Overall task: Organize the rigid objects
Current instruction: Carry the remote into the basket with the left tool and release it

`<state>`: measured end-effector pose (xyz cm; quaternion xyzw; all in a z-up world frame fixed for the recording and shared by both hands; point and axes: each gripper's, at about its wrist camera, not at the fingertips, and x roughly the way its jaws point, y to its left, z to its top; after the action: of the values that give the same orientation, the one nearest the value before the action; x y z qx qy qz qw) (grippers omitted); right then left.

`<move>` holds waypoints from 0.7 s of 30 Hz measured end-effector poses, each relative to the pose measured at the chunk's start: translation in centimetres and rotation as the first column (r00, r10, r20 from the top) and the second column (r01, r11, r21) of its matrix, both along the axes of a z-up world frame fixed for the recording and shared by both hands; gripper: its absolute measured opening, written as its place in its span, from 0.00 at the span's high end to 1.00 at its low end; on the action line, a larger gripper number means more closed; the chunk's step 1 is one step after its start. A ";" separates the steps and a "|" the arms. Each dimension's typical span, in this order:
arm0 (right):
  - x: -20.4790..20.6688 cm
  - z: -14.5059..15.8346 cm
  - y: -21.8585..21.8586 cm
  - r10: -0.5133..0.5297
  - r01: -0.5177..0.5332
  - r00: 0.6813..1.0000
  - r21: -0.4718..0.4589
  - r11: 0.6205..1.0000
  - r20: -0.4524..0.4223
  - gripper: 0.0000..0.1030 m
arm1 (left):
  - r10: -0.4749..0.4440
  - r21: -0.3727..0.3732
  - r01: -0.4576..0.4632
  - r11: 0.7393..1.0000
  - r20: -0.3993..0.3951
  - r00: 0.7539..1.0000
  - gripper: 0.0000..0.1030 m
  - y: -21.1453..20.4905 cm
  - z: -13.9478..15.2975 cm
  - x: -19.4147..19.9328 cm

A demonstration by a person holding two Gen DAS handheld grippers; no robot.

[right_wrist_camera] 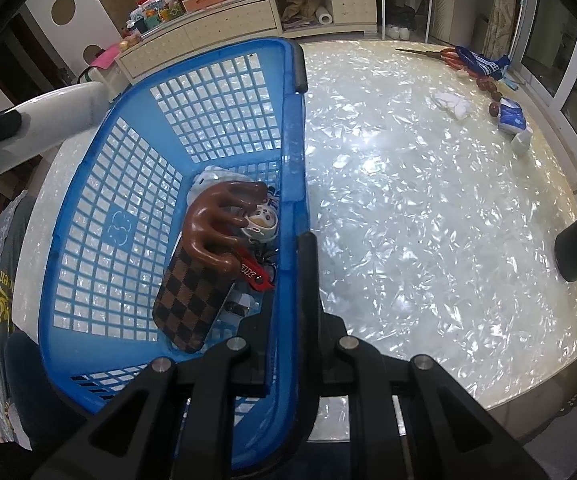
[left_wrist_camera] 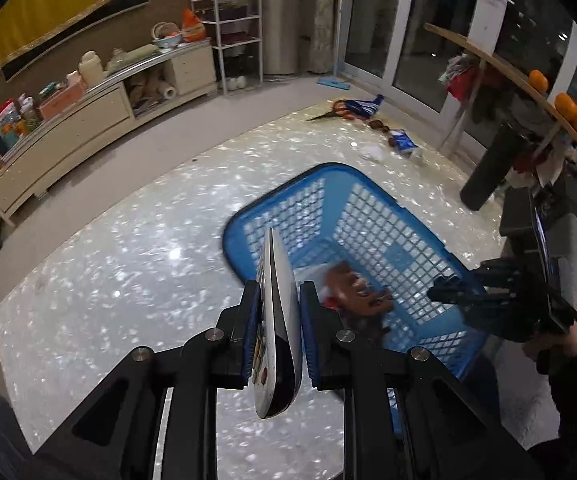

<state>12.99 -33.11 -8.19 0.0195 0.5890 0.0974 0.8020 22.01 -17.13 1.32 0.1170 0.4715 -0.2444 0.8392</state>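
Note:
My left gripper [left_wrist_camera: 275,332] is shut on a white and black remote control [left_wrist_camera: 278,320], held upright on its edge over the table just short of the blue plastic basket [left_wrist_camera: 384,220]. My right gripper [right_wrist_camera: 288,320] is shut on the basket's right rim [right_wrist_camera: 294,184], and it also shows in the left wrist view [left_wrist_camera: 448,294]. Inside the basket lie a brown hand-shaped wooden piece [right_wrist_camera: 216,220], a brown checkered case [right_wrist_camera: 190,300], a red key tag [right_wrist_camera: 256,274] and a small round figure [right_wrist_camera: 262,222].
The pearly table [right_wrist_camera: 428,220] carries scissors [right_wrist_camera: 428,54], a blue patterned cloth [right_wrist_camera: 480,62], white tissue [right_wrist_camera: 452,104], a blue packet [right_wrist_camera: 512,116] and dark round pieces at its far side. A dark cylinder [left_wrist_camera: 488,168] stands at the right. A cabinet [left_wrist_camera: 68,128] lines the wall.

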 end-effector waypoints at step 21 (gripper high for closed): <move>0.1 -1.2 -0.5 -0.006 0.007 1.000 0.026 1.000 -0.015 0.88 | -0.115 0.029 0.118 0.993 -0.105 0.988 0.78 -8.7 -10.0 0.9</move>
<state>13.09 -33.63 -9.43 0.0325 0.5936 0.1022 0.7976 22.89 -25.86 -8.67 0.1462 0.5110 -0.2904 0.7957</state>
